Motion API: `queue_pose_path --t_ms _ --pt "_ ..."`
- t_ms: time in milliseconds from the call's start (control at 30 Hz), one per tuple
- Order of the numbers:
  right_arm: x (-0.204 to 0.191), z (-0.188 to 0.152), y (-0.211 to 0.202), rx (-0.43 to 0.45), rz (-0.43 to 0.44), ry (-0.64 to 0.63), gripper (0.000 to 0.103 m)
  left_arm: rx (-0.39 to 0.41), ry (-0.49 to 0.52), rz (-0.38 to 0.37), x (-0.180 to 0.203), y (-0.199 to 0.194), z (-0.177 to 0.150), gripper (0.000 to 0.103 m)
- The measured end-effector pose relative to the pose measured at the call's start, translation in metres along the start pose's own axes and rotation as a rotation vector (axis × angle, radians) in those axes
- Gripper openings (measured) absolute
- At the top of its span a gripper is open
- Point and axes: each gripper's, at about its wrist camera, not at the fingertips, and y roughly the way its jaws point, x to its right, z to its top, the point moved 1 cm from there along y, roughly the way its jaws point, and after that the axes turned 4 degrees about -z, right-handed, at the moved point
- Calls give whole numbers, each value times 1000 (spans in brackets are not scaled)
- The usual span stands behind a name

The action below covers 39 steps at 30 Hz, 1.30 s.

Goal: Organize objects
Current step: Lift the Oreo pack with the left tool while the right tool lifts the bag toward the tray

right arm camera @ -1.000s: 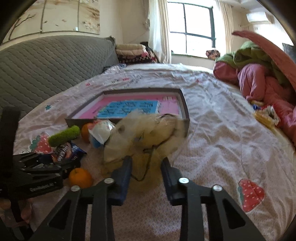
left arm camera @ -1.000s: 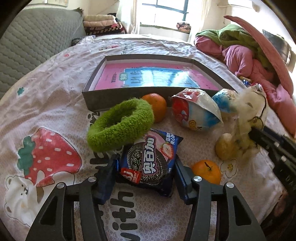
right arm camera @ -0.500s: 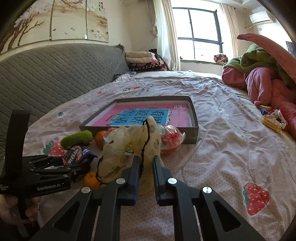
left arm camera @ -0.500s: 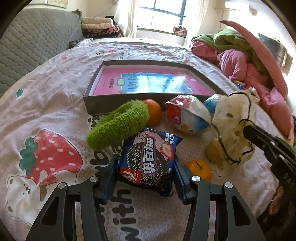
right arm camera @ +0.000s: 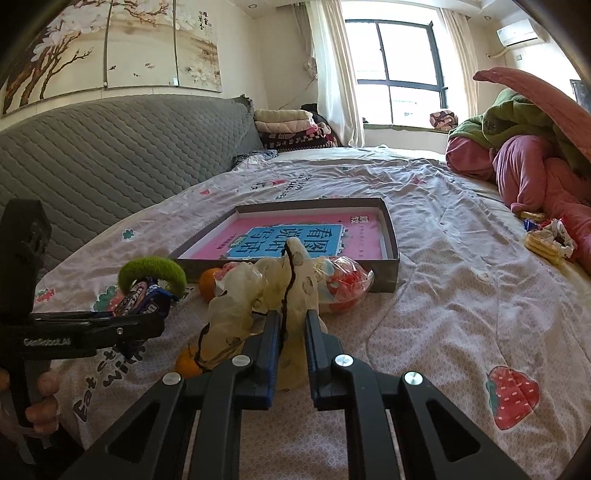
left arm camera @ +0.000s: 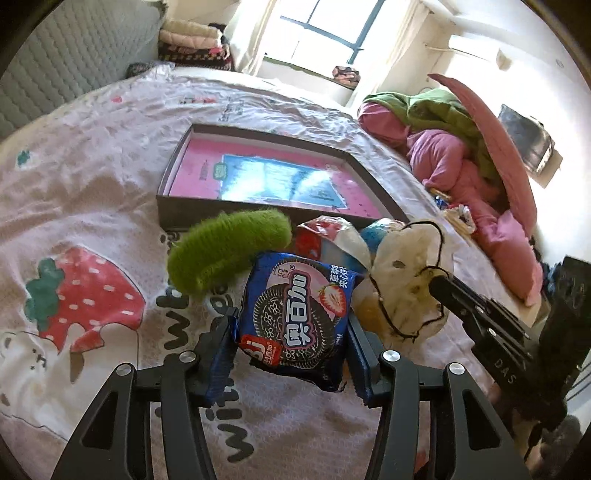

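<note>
Right wrist only: orange [right arm camera: 186, 363] (claws clamping mesh bag [right arm camera: 258, 295], cookie packet [left arm camera: 295, 321]).

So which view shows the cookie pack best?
The left wrist view: the cookie pack faces the camera between the left gripper's pads, label readable. The right wrist view shows it only edge-on at the left, small, in front of the green ring.

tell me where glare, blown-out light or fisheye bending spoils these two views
Left wrist view: the window and right wall are blown out, glare whitens the blue print inside the box, and the bed curves strongly toward the edges. Right wrist view: the window is bright but its frame stays readable, the box print is legible, and the headboard bows; dark vignette in both corners.
</note>
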Motion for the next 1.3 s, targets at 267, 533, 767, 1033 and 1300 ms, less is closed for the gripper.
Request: queue_pose_path --t_ms 267,533,767,1033,1300 --pt "0 2 -4 13 9 1 14 8 26 -3 15 -11 2 55" --pt "-1 3 -8 22 14 6 14 -62 14 72 15 -15 7 55" --pt "1 4 -11 27 18 14 14 -113 -14 77 6 -5 0 55" --pt "2 7 -19 49 3 9 14 -121 11 70 17 -1 4 55" --pt "2 5 -8 8 12 6 14 -128 19 58 19 10 9 55"
